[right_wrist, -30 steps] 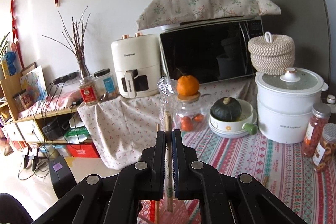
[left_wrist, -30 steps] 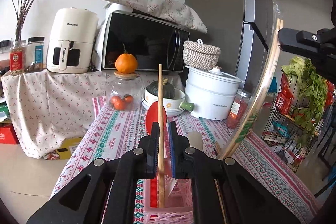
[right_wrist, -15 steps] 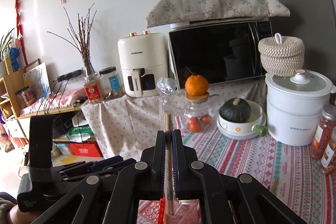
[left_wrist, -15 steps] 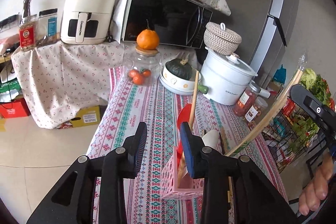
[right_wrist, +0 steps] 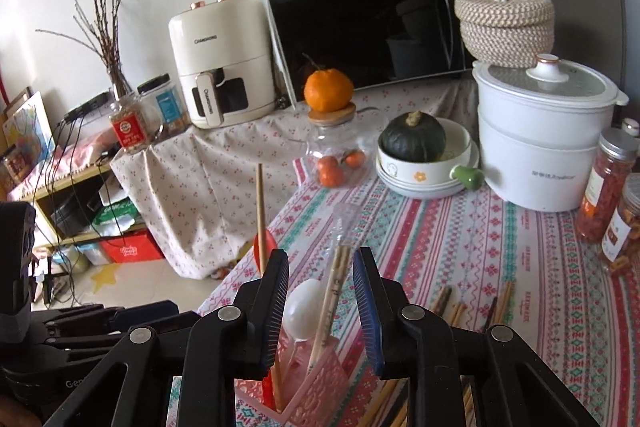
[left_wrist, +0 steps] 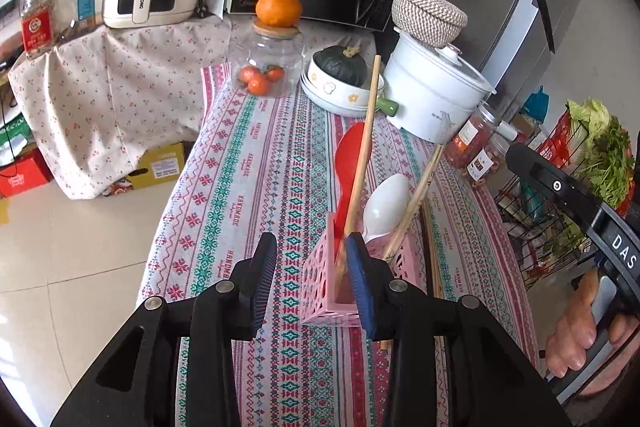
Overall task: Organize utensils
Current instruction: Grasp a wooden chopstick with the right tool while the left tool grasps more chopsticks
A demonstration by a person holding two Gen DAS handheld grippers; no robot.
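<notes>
A pink lattice holder (left_wrist: 320,287) stands on the patterned tablecloth (left_wrist: 256,163). In it are a red spoon (left_wrist: 352,163), a white spoon (left_wrist: 386,203), a single wooden chopstick (left_wrist: 365,147) and a wrapped chopstick pair (left_wrist: 418,199). My left gripper (left_wrist: 312,283) hangs just before the holder, its jaws opening with no utensil between them; the single chopstick leans past its right finger. My right gripper (right_wrist: 322,301) is above the holder (right_wrist: 316,387), jaws opening. The wrapped pair (right_wrist: 334,287) stands between its pads without touching either.
Loose chopsticks (right_wrist: 452,307) lie on the cloth right of the holder. Behind stand a glass jar with an orange (left_wrist: 278,7) on its lid, a bowl holding a squash (left_wrist: 340,67), a white pot (left_wrist: 432,95) and spice jars (right_wrist: 608,183). A wire rack of greens (left_wrist: 600,155) stands at the right.
My left gripper let go of the single chopstick, which now leans in the holder, and tilted downward. My right gripper sank with the wrapped pair into the holder and opened.
</notes>
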